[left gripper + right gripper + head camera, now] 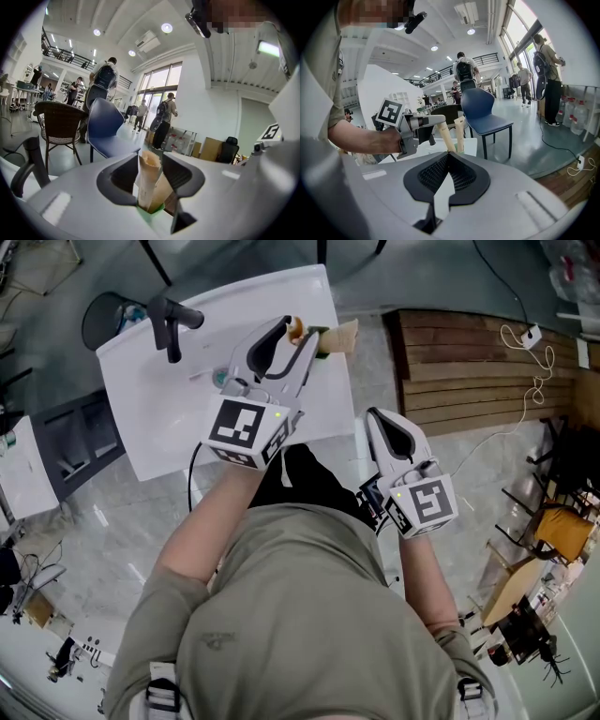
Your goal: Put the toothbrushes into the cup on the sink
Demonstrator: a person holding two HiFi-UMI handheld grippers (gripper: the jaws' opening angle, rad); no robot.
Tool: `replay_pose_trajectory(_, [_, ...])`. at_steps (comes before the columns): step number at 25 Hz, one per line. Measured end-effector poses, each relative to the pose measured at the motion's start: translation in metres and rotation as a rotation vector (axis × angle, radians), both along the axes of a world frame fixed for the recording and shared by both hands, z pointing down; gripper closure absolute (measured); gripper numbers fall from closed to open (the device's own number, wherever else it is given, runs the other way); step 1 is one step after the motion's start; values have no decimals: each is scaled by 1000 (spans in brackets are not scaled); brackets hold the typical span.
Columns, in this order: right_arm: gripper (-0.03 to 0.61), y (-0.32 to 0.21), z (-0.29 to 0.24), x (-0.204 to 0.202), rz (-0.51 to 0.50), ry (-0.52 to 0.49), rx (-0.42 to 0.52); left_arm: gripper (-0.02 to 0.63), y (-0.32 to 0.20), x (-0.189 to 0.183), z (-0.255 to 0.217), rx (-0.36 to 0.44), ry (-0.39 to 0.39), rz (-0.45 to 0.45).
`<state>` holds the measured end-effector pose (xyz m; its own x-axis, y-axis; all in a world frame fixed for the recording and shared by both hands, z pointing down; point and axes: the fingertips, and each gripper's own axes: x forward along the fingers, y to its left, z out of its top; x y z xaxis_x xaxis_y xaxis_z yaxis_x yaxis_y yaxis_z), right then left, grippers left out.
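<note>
Now, with the paper-wrapped toothbrushes point(149, 180) upright in the green cup point(152, 209) at the sink's point(159, 418) far right corner and the left gripper's point(296, 334) fingers point(123, 177) spread wide around one — not pinching it — I'd back straight out without tipping it, while the right gripper point(447, 159) hangs near, closed on nothing.

Two toothbrushes point(150, 180) in tan paper sleeves stand tilted in a small green cup point(153, 211), at a corner of the white sink point(187, 418).
</note>
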<state>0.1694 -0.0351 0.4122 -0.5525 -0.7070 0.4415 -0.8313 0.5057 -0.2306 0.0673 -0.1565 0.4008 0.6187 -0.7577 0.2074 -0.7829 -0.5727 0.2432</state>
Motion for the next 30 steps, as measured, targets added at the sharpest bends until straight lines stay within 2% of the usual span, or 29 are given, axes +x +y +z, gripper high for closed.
replay_pose_trajectory(13, [568, 3, -19, -18, 13, -16, 40, 483, 15, -19, -38, 47, -4, 25])
replay_pose_trajectory(25, [568, 8, -25, -50, 24, -20, 57, 486, 54, -47, -40, 19, -27, 106])
replay_pose_trajectory(30, [568, 9, -26, -65, 37, -15, 59, 527, 70, -63, -31, -1, -46, 159])
